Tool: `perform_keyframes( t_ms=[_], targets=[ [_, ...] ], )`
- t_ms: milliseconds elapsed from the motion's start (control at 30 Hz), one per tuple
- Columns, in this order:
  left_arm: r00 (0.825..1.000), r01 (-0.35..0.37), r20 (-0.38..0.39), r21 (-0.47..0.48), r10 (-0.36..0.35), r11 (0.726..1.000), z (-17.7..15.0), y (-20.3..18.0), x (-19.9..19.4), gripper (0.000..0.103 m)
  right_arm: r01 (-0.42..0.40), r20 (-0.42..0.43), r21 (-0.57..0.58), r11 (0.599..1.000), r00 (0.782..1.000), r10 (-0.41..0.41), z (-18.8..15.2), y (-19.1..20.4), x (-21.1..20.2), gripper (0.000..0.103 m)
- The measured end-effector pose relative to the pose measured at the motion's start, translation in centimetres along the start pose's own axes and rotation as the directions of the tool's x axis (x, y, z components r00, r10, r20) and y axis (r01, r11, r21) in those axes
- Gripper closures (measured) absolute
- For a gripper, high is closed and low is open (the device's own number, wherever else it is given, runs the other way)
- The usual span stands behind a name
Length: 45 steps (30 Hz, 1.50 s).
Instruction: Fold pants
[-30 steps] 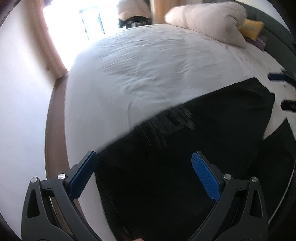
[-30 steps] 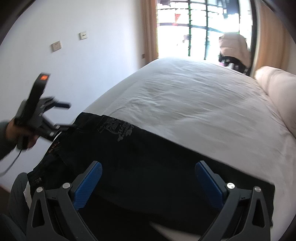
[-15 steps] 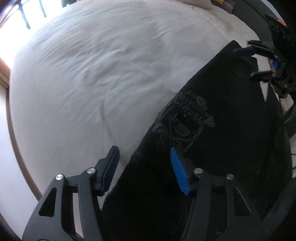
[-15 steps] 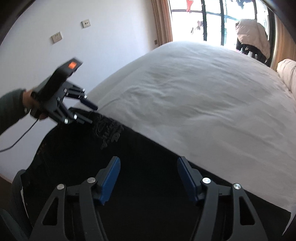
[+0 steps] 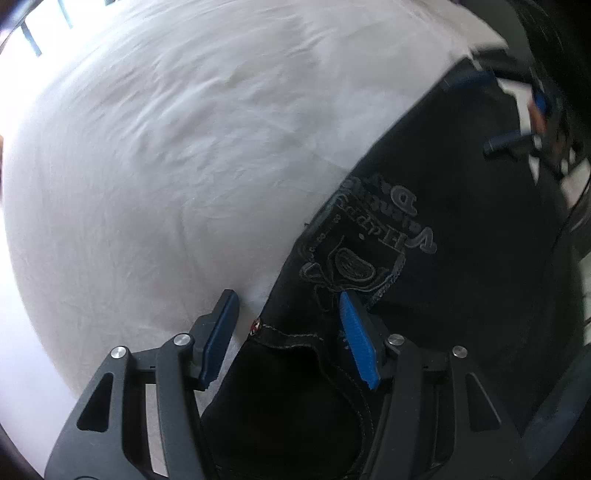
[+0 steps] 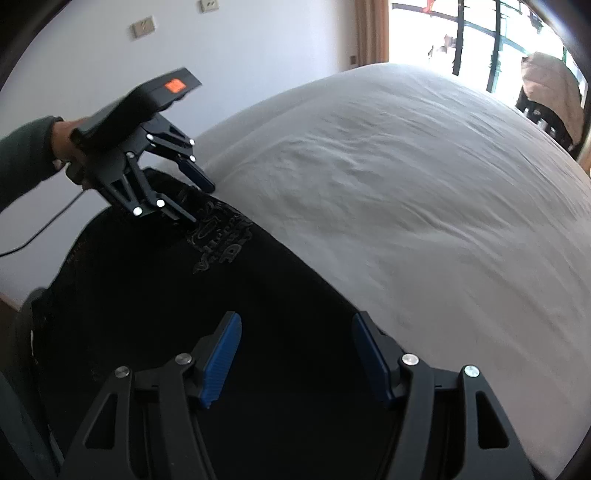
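Black pants (image 5: 461,258) with a grey stitched emblem (image 5: 369,251) lie on a white bed sheet (image 5: 184,147). My left gripper (image 5: 287,295) points steeply down over the pants' edge, its jaws closing. A seamed corner lies between them; one pad is over the sheet, the other over the cloth, neither pressing. In the right wrist view the left gripper (image 6: 199,202), held by a hand (image 6: 62,144), sits beside the emblem (image 6: 221,236). My right gripper (image 6: 295,317) hovers open over the pants (image 6: 147,295) farther along the same edge, and shows blurred as the right gripper (image 5: 469,114).
The sheet (image 6: 406,184) stretches wide beyond the pants. A bright window (image 6: 480,37) and a chair with beige cloth (image 6: 550,85) stand past the bed's far end. A white wall with sockets (image 6: 142,26) runs along the bed's side.
Both grippers came down close to the pants and their jaws narrowed. The left one tipped downward and now straddles the pants' edge by the emblem.
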State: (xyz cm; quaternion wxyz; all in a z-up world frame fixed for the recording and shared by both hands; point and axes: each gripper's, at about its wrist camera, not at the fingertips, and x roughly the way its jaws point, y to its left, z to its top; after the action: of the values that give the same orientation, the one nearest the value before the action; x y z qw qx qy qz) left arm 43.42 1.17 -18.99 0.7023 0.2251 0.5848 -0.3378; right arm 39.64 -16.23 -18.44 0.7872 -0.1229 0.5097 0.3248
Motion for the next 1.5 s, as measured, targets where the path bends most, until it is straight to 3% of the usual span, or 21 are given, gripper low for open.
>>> perform_keyframes(
  t_ms=[33,167,267,333,367,800,1033,1167,1333,1367,1433,1500],
  targets=[
    [1.000,0.005,-0.006,-0.010,-0.005,1.000,0.1,-0.2,0.2,0.072,-0.004,-0.010,-0.005,1.000,1.000,0.004,0.3,-0.2,0.2,0.037],
    [1.000,-0.004,0.011,0.003,0.004,1.000,-0.1,-1.7,-0.4,0.088,-0.009,-0.022,-0.026,1.000,1.000,0.008,2.2,-0.8,0.9,0.037],
    [1.000,0.007,0.030,0.005,-0.007,1.000,-0.5,-2.3,-0.9,0.092,-0.014,-0.048,-0.065,0.998,0.999,0.011,3.1,-1.0,1.9,0.056],
    [0.999,0.012,0.036,0.007,-0.012,1.000,-0.9,-2.4,-1.1,0.093,-0.051,-0.095,-0.060,0.997,0.994,0.045,3.4,-1.4,3.0,0.071],
    [0.999,0.008,0.039,0.012,-0.009,1.000,-1.0,-2.5,-1.2,0.094,-0.057,-0.112,-0.068,0.996,0.993,0.049,3.5,-1.4,3.5,0.072],
    [0.983,-0.092,0.169,0.105,0.074,0.990,-5.0,-5.2,-6.4,0.096,-0.078,-0.182,-0.144,0.986,0.982,0.051,4.1,-1.4,5.2,0.071],
    [0.961,-0.191,0.238,0.199,0.142,0.961,-6.7,-8.8,-8.1,0.096,-0.055,-0.195,-0.245,0.968,0.981,0.007,4.5,-0.1,4.6,0.057],
    [0.952,-0.210,0.267,0.216,0.149,0.954,-8.1,-10.0,-8.8,0.096,-0.076,-0.220,-0.307,0.949,0.976,0.007,4.8,0.6,5.0,0.057],
    [0.945,-0.225,0.285,0.220,0.158,0.949,-8.8,-11.0,-8.6,0.096,-0.129,-0.259,-0.274,0.953,0.964,0.056,5.3,0.8,6.0,0.057],
    [0.946,-0.223,0.282,0.217,0.158,0.950,-8.8,-10.9,-8.7,0.096,-0.142,-0.266,-0.261,0.955,0.961,0.070,5.4,0.7,6.2,0.059],
    [0.946,-0.227,0.281,0.212,0.163,0.951,-8.7,-10.8,-8.6,0.096,-0.168,-0.278,-0.250,0.954,0.956,0.095,5.5,1.0,6.2,0.079],
    [0.944,-0.232,0.283,0.210,0.168,0.950,-8.6,-10.7,-8.5,0.096,-0.165,-0.276,-0.277,0.947,0.957,0.086,5.8,1.6,6.5,0.089]
  ],
)
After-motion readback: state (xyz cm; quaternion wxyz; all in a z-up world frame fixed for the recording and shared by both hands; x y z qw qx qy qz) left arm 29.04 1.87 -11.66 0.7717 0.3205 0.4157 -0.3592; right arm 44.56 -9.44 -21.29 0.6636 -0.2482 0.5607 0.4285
